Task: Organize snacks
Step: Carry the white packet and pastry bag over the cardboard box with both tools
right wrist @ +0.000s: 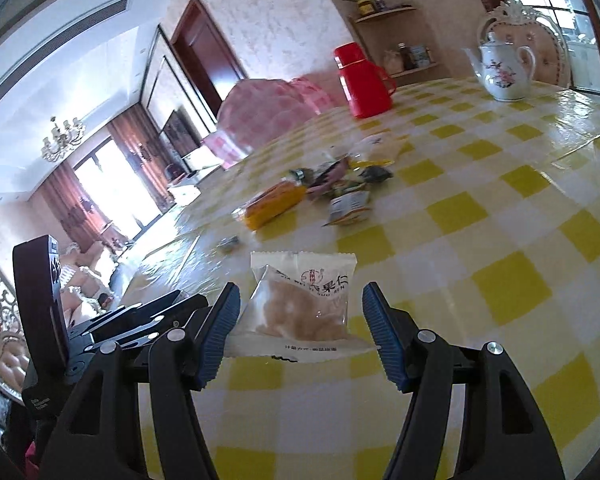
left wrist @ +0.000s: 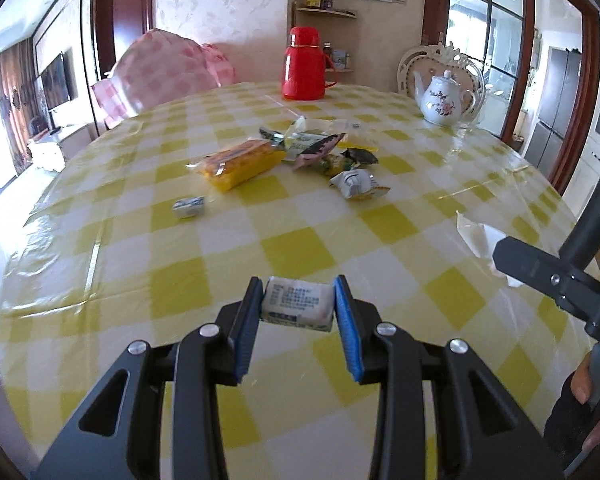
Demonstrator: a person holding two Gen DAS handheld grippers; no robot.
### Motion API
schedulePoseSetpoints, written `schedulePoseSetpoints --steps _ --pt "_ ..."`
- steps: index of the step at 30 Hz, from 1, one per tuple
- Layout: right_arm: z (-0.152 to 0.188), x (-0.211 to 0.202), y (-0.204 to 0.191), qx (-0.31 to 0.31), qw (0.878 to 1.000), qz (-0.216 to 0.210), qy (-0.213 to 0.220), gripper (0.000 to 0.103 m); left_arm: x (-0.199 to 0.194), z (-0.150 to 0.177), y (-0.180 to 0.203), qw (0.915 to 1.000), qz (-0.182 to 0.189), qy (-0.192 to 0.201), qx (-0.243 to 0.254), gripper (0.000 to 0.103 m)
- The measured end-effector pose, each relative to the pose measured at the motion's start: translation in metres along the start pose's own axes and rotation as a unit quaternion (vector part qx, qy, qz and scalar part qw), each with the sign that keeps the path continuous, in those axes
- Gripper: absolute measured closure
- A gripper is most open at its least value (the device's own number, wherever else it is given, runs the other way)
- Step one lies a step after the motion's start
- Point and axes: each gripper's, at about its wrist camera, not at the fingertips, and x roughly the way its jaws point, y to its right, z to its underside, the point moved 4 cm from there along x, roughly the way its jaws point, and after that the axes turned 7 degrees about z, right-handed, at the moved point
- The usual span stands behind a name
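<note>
My left gripper (left wrist: 298,284) is shut on a small white wrapped snack (left wrist: 296,304), held above the yellow-checked table (left wrist: 300,240). In the right wrist view my right gripper (right wrist: 300,292) grips a clear and white pastry packet (right wrist: 300,304) by its side edges, pads touching it. That gripper (left wrist: 540,268) and its packet (left wrist: 480,240) also show at the right of the left wrist view. A pile of snacks (left wrist: 324,144) lies mid-table with a yellow pack (left wrist: 242,162), a white packet (left wrist: 358,184) and a small blue-white sweet (left wrist: 189,206).
A red thermos (left wrist: 304,64) and a flowered white teapot (left wrist: 444,98) stand at the table's far side. A chair with a pink checked cover (left wrist: 160,68) is behind the far left edge. A person's hand (left wrist: 580,388) shows at lower right.
</note>
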Motion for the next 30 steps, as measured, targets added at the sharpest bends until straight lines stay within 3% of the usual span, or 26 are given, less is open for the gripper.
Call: schedulePoseSetpoints --steps 12,20,30 --pt "0.032 -0.008 -0.081 -0.05 0.998 -0.041 -0.02 0.04 -0.071 0.042 -0.045 0.9991 -0.041 0.01 -0.01 0.066" --pt "0.054 -0.014 -0.155 -0.111 0.991 -0.074 -0.032 0.04 -0.119 0.068 -0.09 0.9969 -0.065 0.028 -0.035 0.066" --pt "0.077 -0.006 -0.214 -0.158 0.981 -0.095 -0.052 0.04 -0.161 0.096 -0.142 0.9925 -0.085 0.049 -0.073 0.066"
